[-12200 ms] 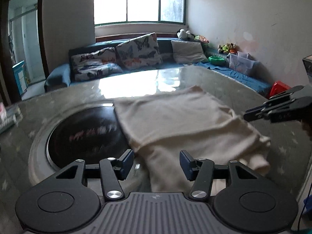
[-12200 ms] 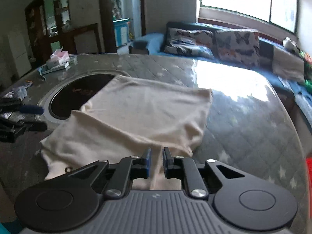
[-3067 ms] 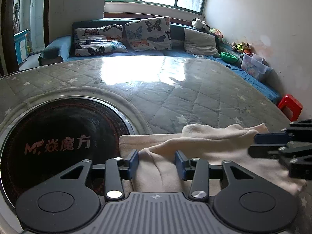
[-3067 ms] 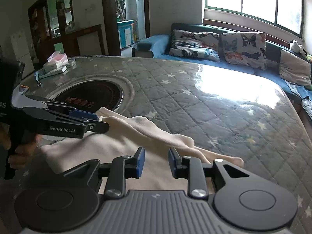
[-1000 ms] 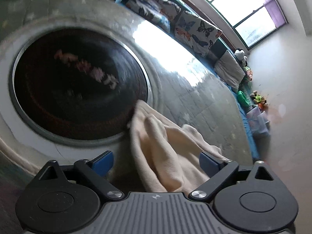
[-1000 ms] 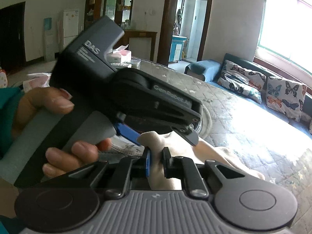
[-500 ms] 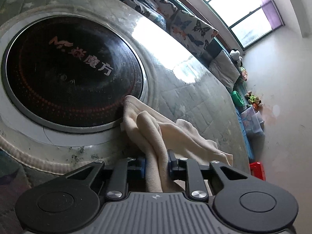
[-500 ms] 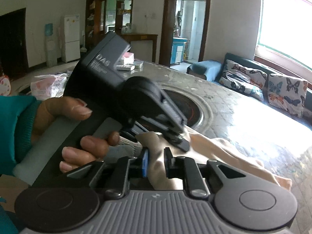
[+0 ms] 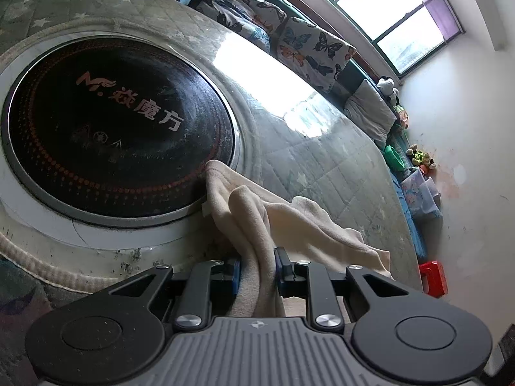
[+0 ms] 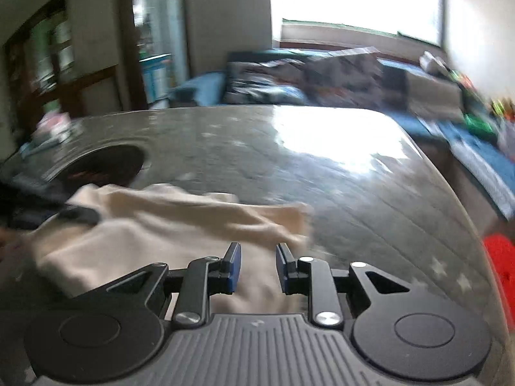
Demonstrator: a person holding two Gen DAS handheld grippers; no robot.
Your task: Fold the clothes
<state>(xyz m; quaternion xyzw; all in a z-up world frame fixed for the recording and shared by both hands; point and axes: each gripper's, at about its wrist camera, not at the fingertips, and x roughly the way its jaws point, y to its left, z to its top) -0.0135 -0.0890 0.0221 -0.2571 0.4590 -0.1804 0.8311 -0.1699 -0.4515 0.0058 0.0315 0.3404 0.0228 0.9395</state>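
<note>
Left gripper (image 9: 257,268): we see its jaws pinching a fold of the cream garment (image 9: 254,222). Right gripper (image 10: 257,265): we see its jaws spread, gripping nothing, above the garment, which lies on the table (image 10: 354,193) beside the round black cooktop (image 9: 106,128).

I am counting one cream knitted garment (image 9: 257,225) lying bunched beside the one round black glass cooktop (image 9: 112,128) set in the table. I am seeing two black two-finger grippers: the left gripper (image 9: 257,268) and the right gripper (image 10: 257,267). Beyond the cooktop I am counting two butterfly-print cushions (image 9: 309,48), and one red plastic stool (image 9: 433,278).
</note>
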